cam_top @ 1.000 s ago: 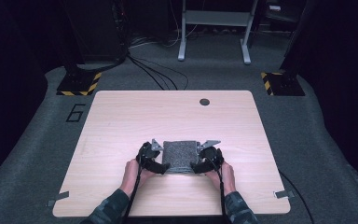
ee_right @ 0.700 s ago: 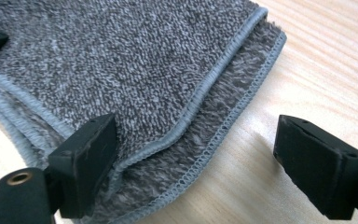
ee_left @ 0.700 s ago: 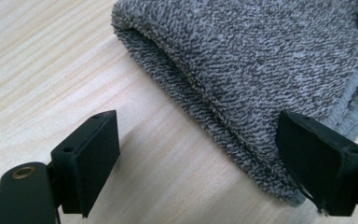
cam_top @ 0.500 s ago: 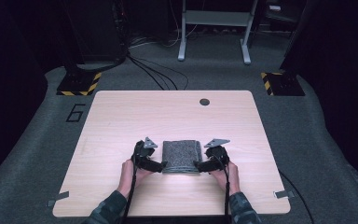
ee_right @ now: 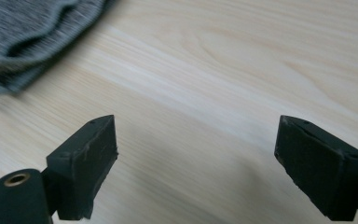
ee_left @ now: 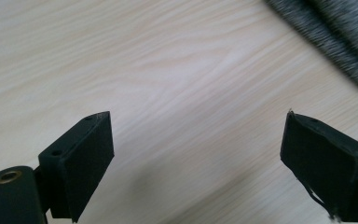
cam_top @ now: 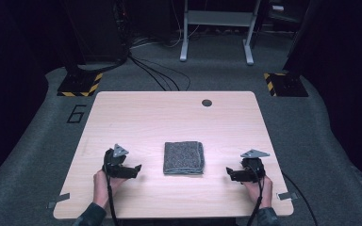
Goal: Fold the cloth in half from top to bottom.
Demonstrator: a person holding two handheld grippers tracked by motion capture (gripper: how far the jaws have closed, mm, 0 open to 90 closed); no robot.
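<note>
1. Folded grey knitted cloth square (cam_top: 184,157) lies centre-low on the pale wooden table (cam_top: 169,117), untouched.
2. Left gripper (cam_top: 137,168) at lower left, right gripper (cam_top: 228,173) at lower right; both well apart from cloth, jaws spread wide, nothing between.
3. Hands low, grippers level, pointing inward.
4. Risk: a jaw snagging the cloth's edge on any return could undo the fold.

The table (cam_top: 169,117) shows pale, matt wood grain. At its centre, the folded cloth (cam_top: 184,157) is grey, knitted and rough-textured. At four o'clock, the right gripper (ee_right: 196,163) has matt black pads (ee_right: 91,154).
</note>
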